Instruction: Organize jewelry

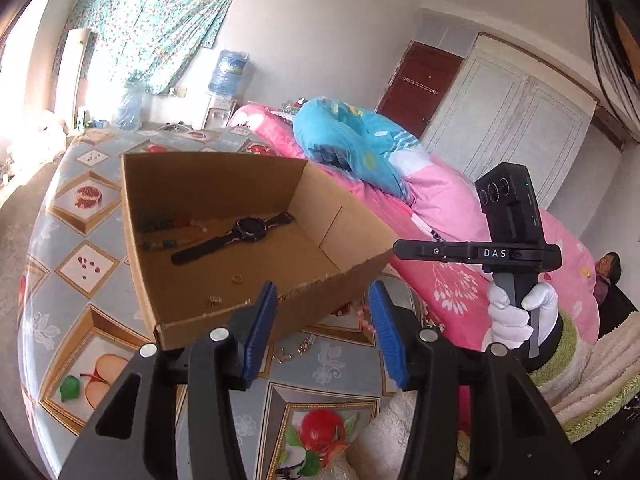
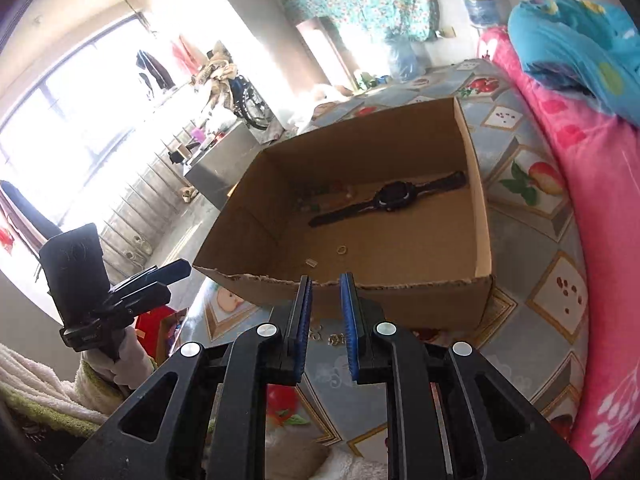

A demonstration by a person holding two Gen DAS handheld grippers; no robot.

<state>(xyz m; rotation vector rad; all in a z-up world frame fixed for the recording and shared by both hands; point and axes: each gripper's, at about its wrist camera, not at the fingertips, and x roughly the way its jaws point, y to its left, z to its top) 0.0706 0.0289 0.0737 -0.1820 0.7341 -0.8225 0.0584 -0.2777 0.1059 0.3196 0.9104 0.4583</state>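
Observation:
An open cardboard box [image 1: 208, 184] [image 2: 360, 148] stands on the fruit-patterned table [image 1: 80, 268]. In it lie a black watch [image 1: 240, 232] [image 2: 392, 196], bead bracelets [image 1: 168, 224] [image 2: 316, 196], a gold ring [image 1: 237, 279] [image 2: 342, 250] and a small gold piece [image 1: 214, 300]. Loose chains and rings [image 1: 304, 344] [image 2: 336, 338] lie on the table just in front of the box. My left gripper [image 1: 324, 292] hangs open above the box's torn near rim, empty. My right gripper [image 2: 326, 280] is over the same rim, its pads a narrow gap apart with nothing between them.
A bed with a pink quilt [image 1: 460, 200] and a blue duvet [image 1: 344, 136] runs along the table's right side. A white-gloved hand [image 1: 516, 316] holds the right gripper's handle. A person [image 1: 608, 272] sits at the far right. A water dispenser [image 1: 228, 68] stands at the back.

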